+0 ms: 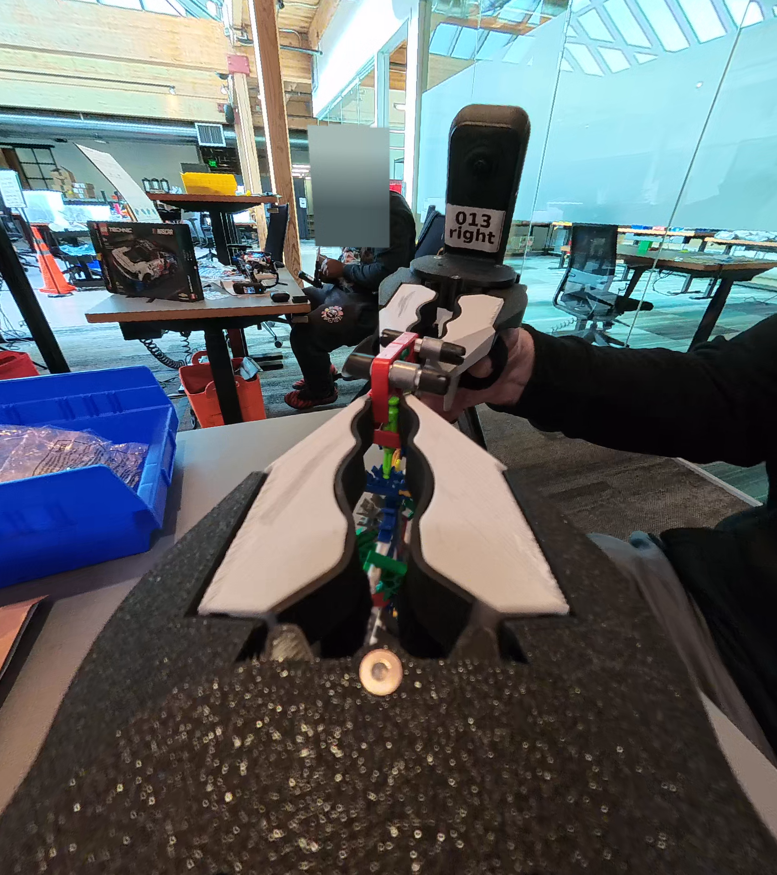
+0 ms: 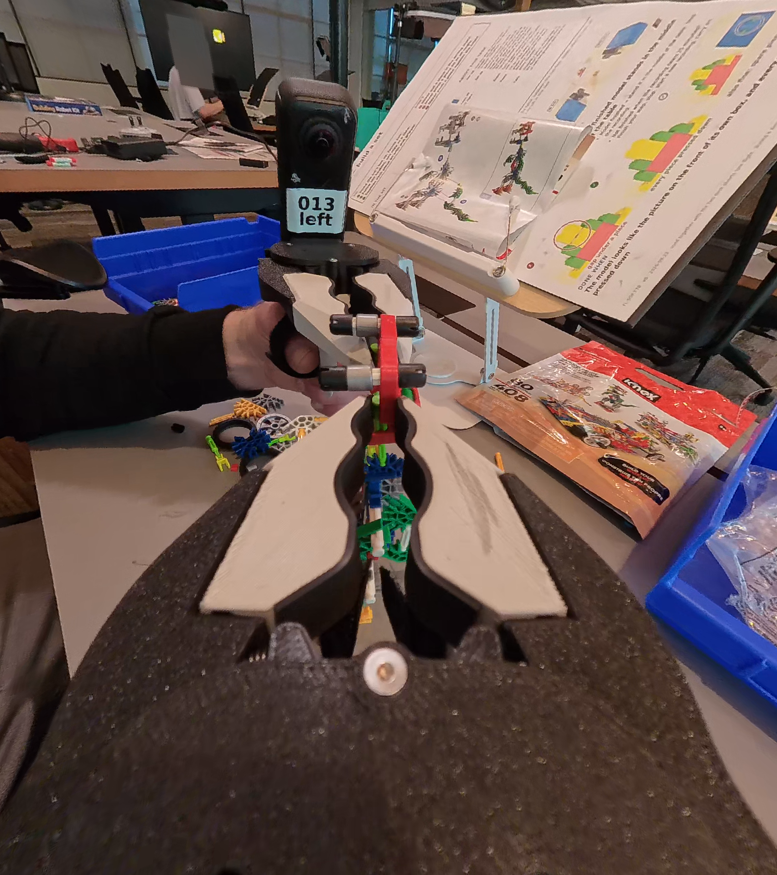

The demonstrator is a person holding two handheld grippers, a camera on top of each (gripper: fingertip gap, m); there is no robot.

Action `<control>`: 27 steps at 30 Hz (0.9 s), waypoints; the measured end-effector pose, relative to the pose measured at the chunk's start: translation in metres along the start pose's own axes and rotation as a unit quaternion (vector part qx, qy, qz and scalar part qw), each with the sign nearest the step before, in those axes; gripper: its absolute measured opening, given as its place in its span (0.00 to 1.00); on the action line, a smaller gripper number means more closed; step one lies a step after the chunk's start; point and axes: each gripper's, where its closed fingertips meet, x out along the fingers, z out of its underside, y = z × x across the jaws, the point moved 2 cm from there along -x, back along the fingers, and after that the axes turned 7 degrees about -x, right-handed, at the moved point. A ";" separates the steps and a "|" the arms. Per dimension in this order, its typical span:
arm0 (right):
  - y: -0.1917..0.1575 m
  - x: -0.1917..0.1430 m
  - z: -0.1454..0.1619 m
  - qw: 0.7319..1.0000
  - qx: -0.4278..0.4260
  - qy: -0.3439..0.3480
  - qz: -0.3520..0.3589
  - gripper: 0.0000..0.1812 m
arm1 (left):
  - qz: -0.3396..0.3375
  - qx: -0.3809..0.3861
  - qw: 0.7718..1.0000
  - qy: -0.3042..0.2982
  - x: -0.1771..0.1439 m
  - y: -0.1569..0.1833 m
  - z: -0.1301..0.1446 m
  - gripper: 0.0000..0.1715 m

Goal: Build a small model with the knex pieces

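Note:
A multi-coloured construction-toy model (image 1: 384,502) has a red frame (image 1: 384,379) at its top, carrying two black-and-silver cross rods. Below hang blue and green connectors and white rods. My left gripper (image 1: 384,409) is shut on the model just under the red frame. My right gripper (image 1: 412,374) faces it from beyond, held by a hand in a black sleeve. In the right wrist view my right gripper (image 2: 384,407) is shut on the same model (image 2: 384,502) below the red frame (image 2: 386,355). The left gripper (image 2: 367,350) stands opposite, close behind the frame.
A blue bin (image 1: 45,497) with plastic bags lies left. Another blue bin (image 2: 732,592) lies right, a third (image 2: 187,265) behind. Loose pieces (image 2: 254,435), a toy bag (image 2: 614,435) and a tilted instruction board (image 2: 566,142) sit on the grey table (image 2: 116,497). A seated person (image 1: 344,303) is far off. The grippers are tip to tip, or close to it.

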 end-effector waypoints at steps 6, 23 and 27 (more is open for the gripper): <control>0.001 -0.001 0.001 1.000 0.009 -0.008 -0.014 0.02 | -0.009 0.001 1.000 -0.003 0.001 -0.001 0.000 0.03; -0.006 0.008 -0.003 0.994 -0.031 -0.029 0.098 0.04 | 0.016 -0.020 0.999 0.033 -0.012 -0.003 -0.004 0.05; -0.009 0.007 -0.004 0.992 -0.037 -0.025 0.121 0.03 | 0.011 -0.016 0.999 0.031 -0.012 -0.003 -0.005 0.05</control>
